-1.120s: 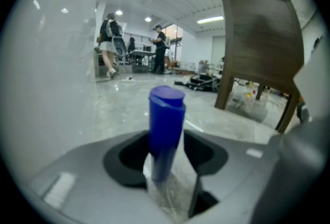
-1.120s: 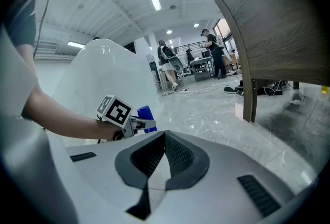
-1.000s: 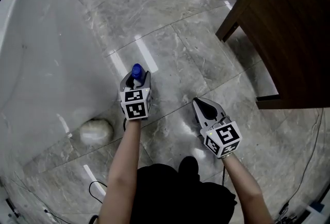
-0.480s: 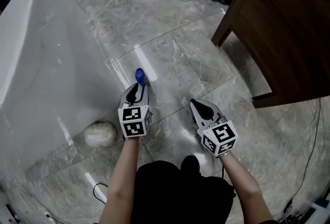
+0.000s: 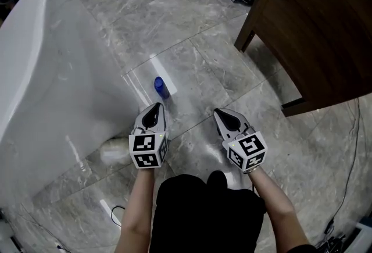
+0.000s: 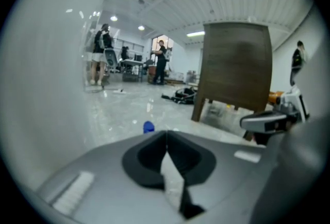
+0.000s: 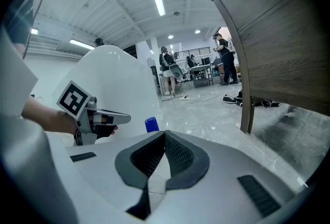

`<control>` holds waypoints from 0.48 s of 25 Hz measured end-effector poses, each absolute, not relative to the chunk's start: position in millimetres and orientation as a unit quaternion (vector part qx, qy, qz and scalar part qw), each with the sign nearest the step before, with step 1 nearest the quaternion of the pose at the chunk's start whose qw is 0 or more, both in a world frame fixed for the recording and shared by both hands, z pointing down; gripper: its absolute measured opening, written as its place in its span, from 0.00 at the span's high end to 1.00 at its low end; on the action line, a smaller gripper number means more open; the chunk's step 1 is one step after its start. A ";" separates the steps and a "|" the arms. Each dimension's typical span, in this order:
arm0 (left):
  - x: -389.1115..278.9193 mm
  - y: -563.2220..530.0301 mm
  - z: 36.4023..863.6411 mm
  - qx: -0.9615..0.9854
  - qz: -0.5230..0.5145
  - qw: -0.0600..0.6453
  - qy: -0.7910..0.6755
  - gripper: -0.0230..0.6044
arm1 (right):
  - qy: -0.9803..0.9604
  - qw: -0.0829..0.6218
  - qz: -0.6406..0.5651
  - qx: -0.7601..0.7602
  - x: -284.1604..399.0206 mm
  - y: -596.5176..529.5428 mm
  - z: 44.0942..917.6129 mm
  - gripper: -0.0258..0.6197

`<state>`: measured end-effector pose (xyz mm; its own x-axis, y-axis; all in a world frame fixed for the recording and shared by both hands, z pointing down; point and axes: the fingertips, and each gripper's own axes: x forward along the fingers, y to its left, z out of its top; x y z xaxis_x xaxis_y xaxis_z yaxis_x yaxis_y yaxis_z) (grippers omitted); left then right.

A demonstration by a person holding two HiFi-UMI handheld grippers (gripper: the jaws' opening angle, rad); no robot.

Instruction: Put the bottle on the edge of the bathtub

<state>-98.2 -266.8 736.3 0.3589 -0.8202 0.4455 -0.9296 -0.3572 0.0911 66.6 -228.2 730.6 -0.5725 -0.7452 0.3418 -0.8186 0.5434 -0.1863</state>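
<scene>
While both tongs hover low and near over the grey marble floor [image 5: 197, 54], the left tongs [image 5: 153, 110] have just closed, jaws together with nothing between them. The right tongs [image 5: 224, 114] are also closed and empty. Just beyond the left tongs, clear of them, the blue bottle [image 5: 161, 87] sits on the floor beside the white bathtub [image 5: 40, 60] at left. A dark wooden cabinet [image 5: 317, 25] stands far right.
</scene>
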 end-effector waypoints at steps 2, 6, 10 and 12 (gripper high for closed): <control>-98.0 -259.7 732.4 0.810 0.164 0.164 -0.539 0.95 | -0.871 0.112 0.163 0.450 67.3 -226.8 728.0 0.96; -99.2 -245.1 728.3 0.814 0.165 0.163 -0.532 0.95 | -0.869 0.114 0.160 0.454 68.2 -222.7 723.3 0.96; -103.2 -240.2 726.8 0.814 0.164 0.163 -0.534 0.95 | -0.867 0.121 0.157 0.458 70.5 -220.5 721.7 0.96; -105.1 -239.7 725.9 0.813 0.163 0.162 -0.534 0.95 | -0.866 0.122 0.154 0.460 70.6 -219.6 720.3 0.96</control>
